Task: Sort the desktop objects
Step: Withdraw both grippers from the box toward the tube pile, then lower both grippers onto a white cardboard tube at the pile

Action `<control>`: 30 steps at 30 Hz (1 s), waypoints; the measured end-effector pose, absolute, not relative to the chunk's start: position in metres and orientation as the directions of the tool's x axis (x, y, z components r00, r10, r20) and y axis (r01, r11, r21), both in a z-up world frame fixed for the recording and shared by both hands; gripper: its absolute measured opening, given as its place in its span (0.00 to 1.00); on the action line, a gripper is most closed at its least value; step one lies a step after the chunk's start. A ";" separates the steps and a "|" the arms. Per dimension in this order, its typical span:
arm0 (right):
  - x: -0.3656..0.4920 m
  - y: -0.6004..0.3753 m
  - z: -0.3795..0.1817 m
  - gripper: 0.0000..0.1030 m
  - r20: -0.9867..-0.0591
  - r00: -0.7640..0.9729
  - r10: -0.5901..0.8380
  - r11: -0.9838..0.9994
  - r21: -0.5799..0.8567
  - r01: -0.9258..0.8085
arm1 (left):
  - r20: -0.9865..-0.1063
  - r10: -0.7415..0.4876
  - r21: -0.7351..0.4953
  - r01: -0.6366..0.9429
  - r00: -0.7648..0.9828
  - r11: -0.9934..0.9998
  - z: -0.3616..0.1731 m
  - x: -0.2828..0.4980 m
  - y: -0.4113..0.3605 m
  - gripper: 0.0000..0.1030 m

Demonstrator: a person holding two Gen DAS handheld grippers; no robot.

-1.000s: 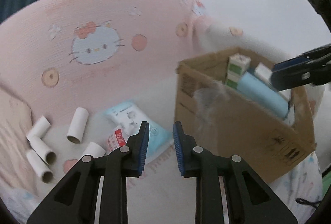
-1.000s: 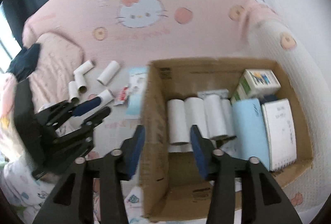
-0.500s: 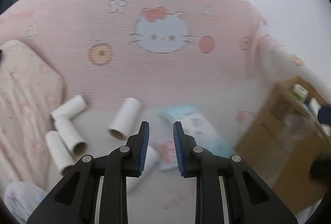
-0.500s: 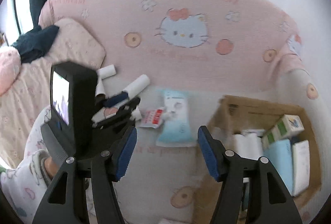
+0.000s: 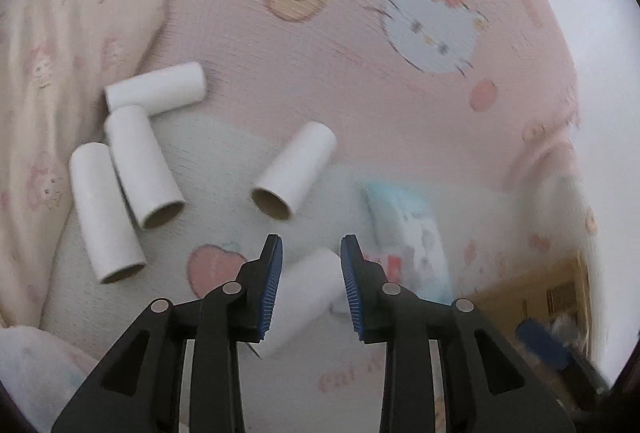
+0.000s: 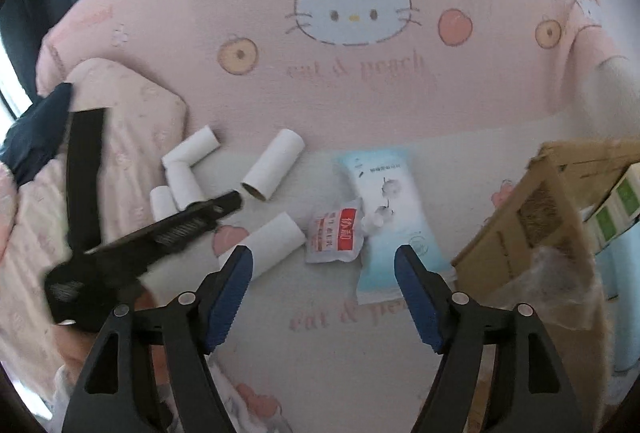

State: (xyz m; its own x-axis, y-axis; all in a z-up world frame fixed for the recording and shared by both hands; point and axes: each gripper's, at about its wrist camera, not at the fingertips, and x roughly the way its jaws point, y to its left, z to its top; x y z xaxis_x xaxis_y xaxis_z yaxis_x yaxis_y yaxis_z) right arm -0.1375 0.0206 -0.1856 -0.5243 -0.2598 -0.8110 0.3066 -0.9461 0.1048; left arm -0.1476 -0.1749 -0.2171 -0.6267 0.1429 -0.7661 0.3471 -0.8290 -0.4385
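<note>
1. Left wrist view alone shows the nearest white tube lying between the left gripper fingers; they are spreading and not pressing it.
2. Right wrist view alone shows the cardboard box interior edge with green-labelled cartons, right of the blue tissue pack.
3. Right gripper fingers are spreading apart with nothing between them, above the bare bed sheet near the red sachet.
4. Four more tubes lie left of the tissue pack, three bunched against the pillow edge.
5. Open sheet lies between the tissue pack and the fingers.
</note>
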 end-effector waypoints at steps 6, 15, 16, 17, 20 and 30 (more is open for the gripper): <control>-0.154 -0.004 -0.217 0.70 -0.843 -0.479 -0.245 -0.937 0.079 0.341 | -0.795 0.111 -0.403 0.383 -0.596 -0.831 -0.220 -0.152 -0.184 0.49; -0.160 -0.041 -0.261 0.70 -0.890 -0.413 -0.193 -0.900 -0.007 0.436 | -0.829 0.143 -0.443 0.479 -0.541 -0.757 -0.239 -0.150 -0.226 0.49; -0.160 -0.044 -0.264 0.70 -0.891 -0.410 -0.194 -0.897 -0.008 0.442 | -0.810 0.191 -0.495 0.471 -0.555 -0.730 -0.242 -0.148 -0.231 0.49; -0.160 -0.048 -0.266 0.70 -0.890 -0.408 -0.202 -0.891 -0.006 0.454 | -0.802 0.211 -0.514 0.466 -0.559 -0.720 -0.242 -0.148 -0.232 0.49; -0.158 -0.058 -0.269 0.70 -0.891 -0.399 -0.219 -0.869 -0.008 0.494 | -0.816 0.194 -0.495 0.486 -0.544 -0.720 -0.245 -0.148 -0.234 0.49; -0.154 -0.084 -0.286 0.70 -0.906 -0.347 -0.244 -0.823 0.003 0.569 | -0.791 0.357 -0.602 0.529 -0.496 -0.599 -0.275 -0.152 -0.248 0.49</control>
State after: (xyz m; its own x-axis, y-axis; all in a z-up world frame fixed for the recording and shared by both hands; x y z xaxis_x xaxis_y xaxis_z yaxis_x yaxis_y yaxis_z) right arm -0.1543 -0.0836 -0.2863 -0.3474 -0.2436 -0.9055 0.5687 -0.8225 0.0031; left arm -0.1516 -0.2475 -0.2747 -0.4965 0.3571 -0.7912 0.5285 -0.5987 -0.6019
